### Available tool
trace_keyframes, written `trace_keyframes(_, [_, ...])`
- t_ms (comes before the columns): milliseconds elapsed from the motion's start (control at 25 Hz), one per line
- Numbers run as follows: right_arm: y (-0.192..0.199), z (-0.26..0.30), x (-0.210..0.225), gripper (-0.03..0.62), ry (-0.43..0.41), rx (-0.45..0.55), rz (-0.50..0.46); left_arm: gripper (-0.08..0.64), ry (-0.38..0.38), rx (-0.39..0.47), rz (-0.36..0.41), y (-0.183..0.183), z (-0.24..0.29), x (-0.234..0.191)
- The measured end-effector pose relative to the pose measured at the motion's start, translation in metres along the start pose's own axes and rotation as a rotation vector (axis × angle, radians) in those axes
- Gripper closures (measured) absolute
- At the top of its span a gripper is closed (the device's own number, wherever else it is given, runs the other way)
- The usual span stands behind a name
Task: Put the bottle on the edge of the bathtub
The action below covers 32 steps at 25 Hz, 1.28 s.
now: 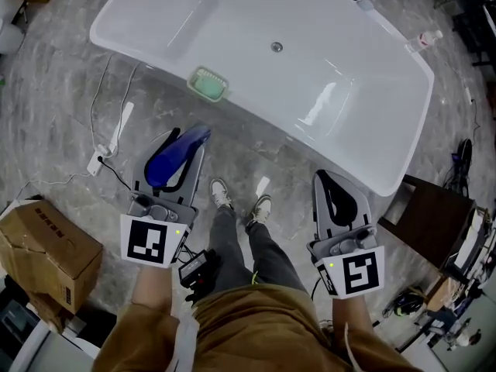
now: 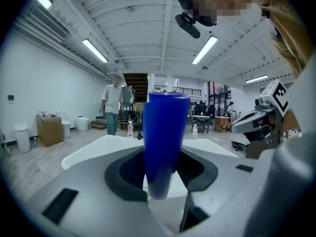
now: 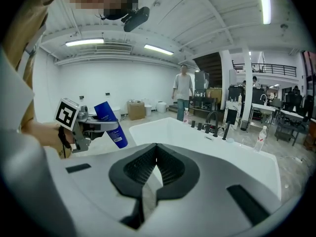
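Head view: blue bottle point(image 1: 175, 157) clamped mid-body in left gripper point(image 1: 184, 139), held over floor point(image 1: 70, 130) short of bathtub point(image 1: 263, 113) rim; right gripper point(image 1: 325, 178) closed, empty; probably light, stiff, slick plastic, so best gripped round the middle.

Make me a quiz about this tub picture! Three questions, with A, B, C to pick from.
1. Where is the green dish?
A. on the tub edge
B. on the floor
C. in a claw

2. What colour is the bottle?
A. red
B. blue
C. yellow

3. What is the right claw doing?
A. holding a cup
B. holding the bottle
C. shut, holding nothing

Answers: 1 A, it sits on the near rim. 2 B, it is deep blue. 3 C, its jaws meet with nothing between them.
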State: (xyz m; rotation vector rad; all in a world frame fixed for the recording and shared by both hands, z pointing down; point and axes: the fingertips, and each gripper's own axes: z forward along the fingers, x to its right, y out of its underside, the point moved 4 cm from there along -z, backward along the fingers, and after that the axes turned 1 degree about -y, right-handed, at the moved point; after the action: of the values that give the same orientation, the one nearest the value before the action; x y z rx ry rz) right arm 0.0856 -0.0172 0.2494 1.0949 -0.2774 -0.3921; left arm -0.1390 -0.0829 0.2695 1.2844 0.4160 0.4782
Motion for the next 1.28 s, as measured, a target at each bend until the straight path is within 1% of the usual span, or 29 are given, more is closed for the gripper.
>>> trace_keyframes(200, [0.024, 0.017, 0.005, 0.588, 0.013, -0.014, 0.025, 0.399, 0.029, -0.067, 0.005, 0.033, 0.029, 0.001])
trace_keyframes(360, [0.045, 0.031, 0.013, 0.588, 0.024, -0.026, 0.045, 0.398, 0.044, -0.09, 0.021, 0.057, 0.054, -0.001])
trace_keyframes(560, [0.066, 0.042, 0.024, 0.588, 0.041, -0.038, 0.071, 0.398, 0.061, -0.116, 0.031, 0.079, 0.08, 0.0])
trace_keyframes(920, [0.09, 0.057, 0.037, 0.588, 0.057, -0.04, 0.102, 0.397, 0.101, -0.136, 0.058, 0.103, 0.113, 0.008])
trace_keyframes(1280, [0.112, 0.073, 0.041, 0.588, 0.071, -0.052, 0.143, 0.397, 0.107, -0.159, 0.07, 0.141, 0.143, 0.007])
